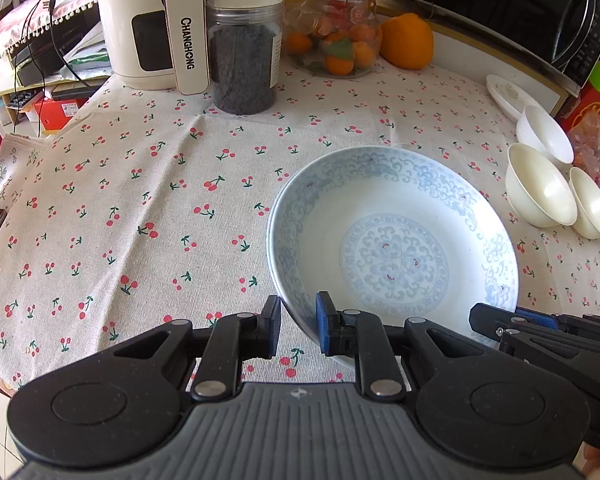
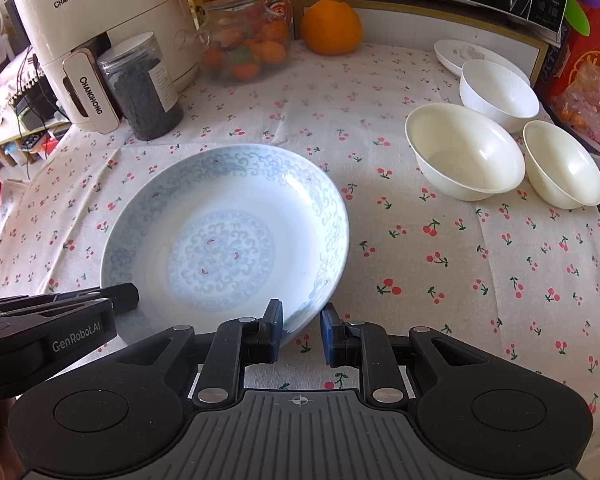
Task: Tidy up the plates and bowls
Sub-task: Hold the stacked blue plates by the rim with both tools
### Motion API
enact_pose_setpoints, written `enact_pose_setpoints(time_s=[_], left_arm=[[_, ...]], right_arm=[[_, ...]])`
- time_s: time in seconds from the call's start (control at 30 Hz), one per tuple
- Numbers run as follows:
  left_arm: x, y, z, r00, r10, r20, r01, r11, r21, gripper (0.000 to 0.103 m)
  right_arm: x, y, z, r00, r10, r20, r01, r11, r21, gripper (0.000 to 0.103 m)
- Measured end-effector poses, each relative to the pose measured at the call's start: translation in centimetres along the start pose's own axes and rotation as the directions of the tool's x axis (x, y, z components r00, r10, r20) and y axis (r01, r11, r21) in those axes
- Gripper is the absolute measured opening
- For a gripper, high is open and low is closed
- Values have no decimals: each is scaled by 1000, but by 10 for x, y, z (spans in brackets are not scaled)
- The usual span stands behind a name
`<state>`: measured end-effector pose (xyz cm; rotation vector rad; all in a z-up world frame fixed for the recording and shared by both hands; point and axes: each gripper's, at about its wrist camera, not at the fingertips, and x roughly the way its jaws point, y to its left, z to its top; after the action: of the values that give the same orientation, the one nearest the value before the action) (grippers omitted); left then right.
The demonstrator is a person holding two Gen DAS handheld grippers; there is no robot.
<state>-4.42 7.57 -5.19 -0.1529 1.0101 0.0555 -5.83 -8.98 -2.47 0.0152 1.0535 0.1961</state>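
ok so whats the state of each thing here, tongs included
left tongs: shut on the plate's near rim
right tongs: shut on the same rim
blue-patterned plate: empty, held by both tongs
three cream bowls: upright, empty, apart from the plate
clear jar of dark contents: lid on, nearly full
air fryer: drawer shut

My left camera looks steeply down, close over my left gripper (image 1: 298,326); my right camera does likewise over my right gripper (image 2: 302,330). Both share the blue-patterned plate (image 1: 392,236) and the tablecloth (image 1: 140,200).
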Motion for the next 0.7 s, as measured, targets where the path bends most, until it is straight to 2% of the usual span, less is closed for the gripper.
enact_pose_setpoints(time_s=[0.7], left_arm=[[4, 0, 1, 1000, 0, -5, 0, 1000, 4, 21]], right_arm=[[0, 5, -2, 999, -29, 20, 30, 999, -34, 24]])
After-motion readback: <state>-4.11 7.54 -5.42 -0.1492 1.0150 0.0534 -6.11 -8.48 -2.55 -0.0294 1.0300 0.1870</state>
